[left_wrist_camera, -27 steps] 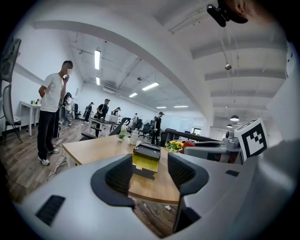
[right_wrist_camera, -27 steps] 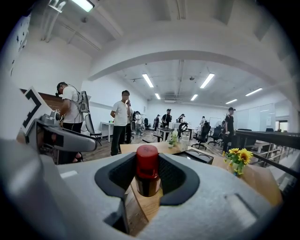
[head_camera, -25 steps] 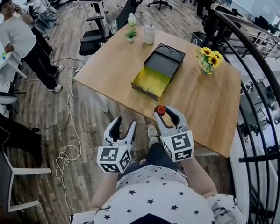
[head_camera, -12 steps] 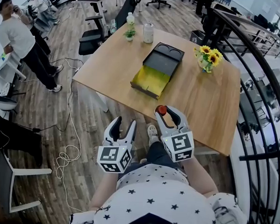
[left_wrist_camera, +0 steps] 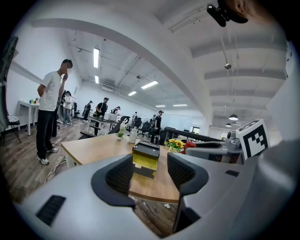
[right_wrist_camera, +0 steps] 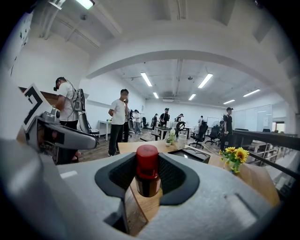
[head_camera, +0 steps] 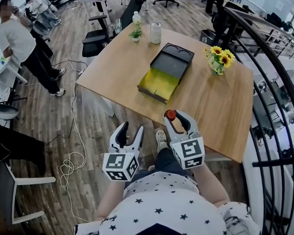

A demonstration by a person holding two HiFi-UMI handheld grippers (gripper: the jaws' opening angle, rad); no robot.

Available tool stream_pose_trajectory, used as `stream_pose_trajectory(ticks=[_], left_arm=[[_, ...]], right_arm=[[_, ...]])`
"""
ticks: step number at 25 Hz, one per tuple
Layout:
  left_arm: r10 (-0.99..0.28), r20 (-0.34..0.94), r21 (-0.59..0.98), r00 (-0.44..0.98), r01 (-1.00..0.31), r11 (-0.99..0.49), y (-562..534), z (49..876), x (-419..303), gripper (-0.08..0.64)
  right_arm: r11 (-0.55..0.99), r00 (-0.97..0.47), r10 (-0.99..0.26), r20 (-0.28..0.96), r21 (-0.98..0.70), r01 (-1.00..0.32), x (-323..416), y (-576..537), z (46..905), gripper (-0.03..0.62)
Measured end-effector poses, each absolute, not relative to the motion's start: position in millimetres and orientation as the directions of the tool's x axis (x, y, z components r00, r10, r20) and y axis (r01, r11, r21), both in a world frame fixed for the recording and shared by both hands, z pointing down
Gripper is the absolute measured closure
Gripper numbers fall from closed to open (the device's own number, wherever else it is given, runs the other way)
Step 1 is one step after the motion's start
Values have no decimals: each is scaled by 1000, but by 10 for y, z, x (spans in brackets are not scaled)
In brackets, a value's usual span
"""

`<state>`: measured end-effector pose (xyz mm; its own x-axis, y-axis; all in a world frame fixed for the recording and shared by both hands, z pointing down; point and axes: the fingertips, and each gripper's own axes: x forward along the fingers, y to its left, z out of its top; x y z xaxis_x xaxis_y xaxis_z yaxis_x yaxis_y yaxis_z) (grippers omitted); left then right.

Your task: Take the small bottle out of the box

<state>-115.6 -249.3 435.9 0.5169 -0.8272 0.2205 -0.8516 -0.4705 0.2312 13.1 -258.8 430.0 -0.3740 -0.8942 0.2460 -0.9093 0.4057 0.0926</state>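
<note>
A small dark bottle with a red cap (head_camera: 170, 114) (right_wrist_camera: 146, 164) sits upright between the jaws of my right gripper (head_camera: 174, 118) (right_wrist_camera: 147, 180), which is shut on it just over the table's near edge. The box (head_camera: 172, 66) (left_wrist_camera: 146, 157), a black tray with a yellow flap folded toward me, lies in the middle of the wooden table (head_camera: 221, 108), well ahead of both grippers. My left gripper (head_camera: 128, 130) (left_wrist_camera: 149, 171) hangs open and empty off the table's near edge, left of the right one.
A vase of sunflowers (head_camera: 219, 59) stands at the table's right, and a can (head_camera: 156, 34) and a small plant (head_camera: 136, 34) at its far edge. An office chair (head_camera: 94, 40) and a standing person (head_camera: 18, 39) are at the left. Cables (head_camera: 68, 164) lie on the floor. A black railing (head_camera: 276, 96) runs on the right.
</note>
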Motion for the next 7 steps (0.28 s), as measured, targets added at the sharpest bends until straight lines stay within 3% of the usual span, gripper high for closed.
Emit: stream_pose_trajectory(ticks=[7], left_arm=[[-825,223,231,519,-851,-472,-2520,4389,-1145,333]], right_arm=[[405,-373,-894,246,93,-909,130,-2626,4333,451]])
